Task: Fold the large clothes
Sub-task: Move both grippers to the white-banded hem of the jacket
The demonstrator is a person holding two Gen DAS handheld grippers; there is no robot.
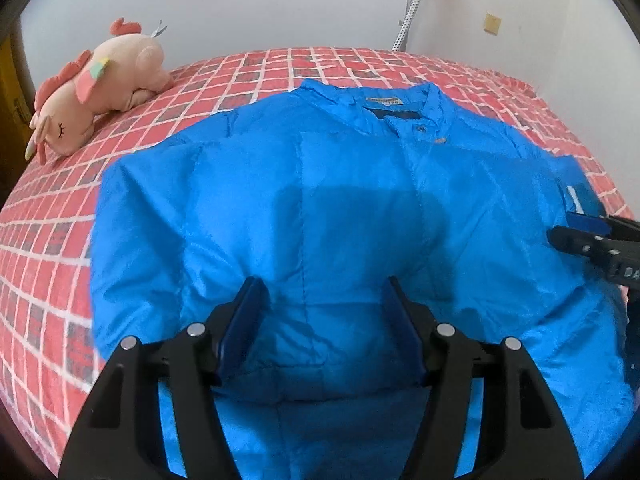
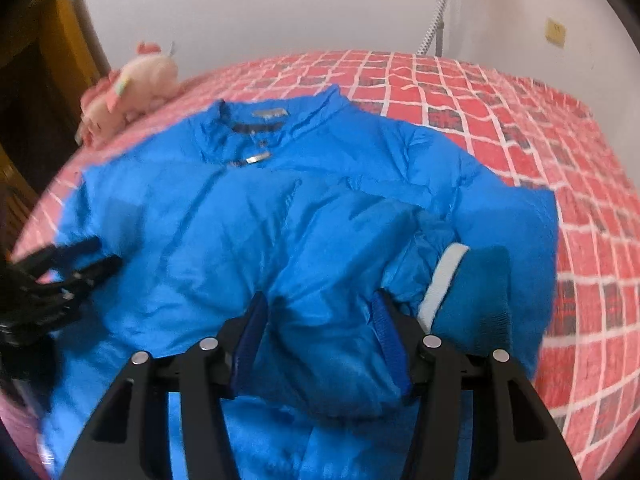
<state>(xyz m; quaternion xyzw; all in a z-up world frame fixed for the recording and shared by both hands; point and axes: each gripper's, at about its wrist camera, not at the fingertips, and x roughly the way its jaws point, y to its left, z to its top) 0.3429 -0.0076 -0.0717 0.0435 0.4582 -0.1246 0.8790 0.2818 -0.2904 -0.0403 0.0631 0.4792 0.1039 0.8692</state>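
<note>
A large bright blue padded jacket point(image 1: 320, 208) lies on the bed, collar toward the far wall, both sleeves folded in over the front. It also shows in the right wrist view point(image 2: 240, 220). My left gripper point(image 1: 322, 296) hovers open just above the jacket's lower middle, holding nothing. My right gripper point(image 2: 320, 312) is open over the folded right sleeve, whose knit cuff point(image 2: 472, 300) with a white stripe lies just right of its fingers. The right gripper also shows at the right edge of the left wrist view point(image 1: 576, 236). The left gripper appears at the left edge of the right wrist view point(image 2: 80, 264).
The bed has a red and white checked cover point(image 1: 48, 240). A pink plush toy point(image 1: 100, 88) lies at the bed's far left corner. A white wall with a corrugated hose point(image 1: 412, 4) stands behind the bed. A wooden door point(image 2: 36, 60) is at the left.
</note>
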